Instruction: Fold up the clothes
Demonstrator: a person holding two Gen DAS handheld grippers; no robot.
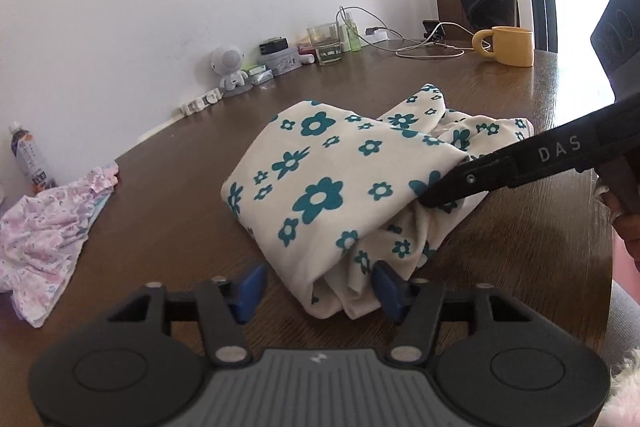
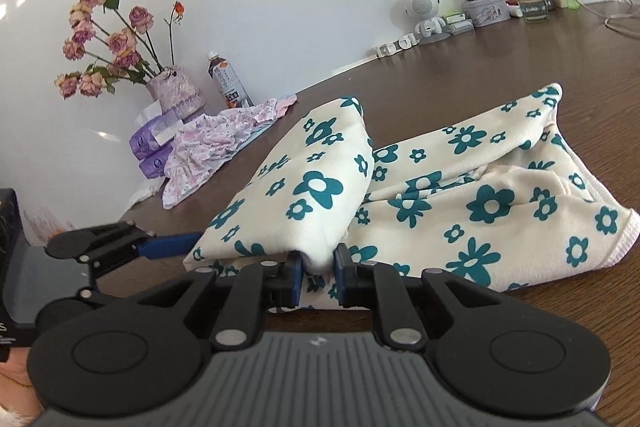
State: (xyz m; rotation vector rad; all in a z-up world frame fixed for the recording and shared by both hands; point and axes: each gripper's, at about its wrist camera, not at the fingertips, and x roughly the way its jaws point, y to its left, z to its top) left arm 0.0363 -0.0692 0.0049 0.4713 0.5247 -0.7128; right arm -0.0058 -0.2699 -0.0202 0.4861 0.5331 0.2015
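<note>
A cream garment with teal flowers (image 1: 320,187) lies partly folded on the brown table (image 1: 180,187). My left gripper (image 1: 320,289) is open at the garment's near corner, its blue fingers (image 1: 252,289) standing on either side of the folded edge. My right gripper (image 2: 318,273) is shut on a raised fold of the same garment (image 2: 320,187) and lifts that flap into a ridge. In the left wrist view the right gripper (image 1: 434,197) comes in from the right, its tip buried in the fabric. One blue finger (image 2: 172,245) of the left gripper shows at the left of the right wrist view.
A crumpled pink floral garment (image 1: 44,235) lies at the table's left, near a drink bottle (image 1: 32,159). A vase of dried roses (image 2: 172,91) and purple tissue packs (image 2: 152,147) stand by it. Along the wall sit a white figurine (image 1: 230,67), a glass (image 1: 326,43), cables and a yellow mug (image 1: 508,45).
</note>
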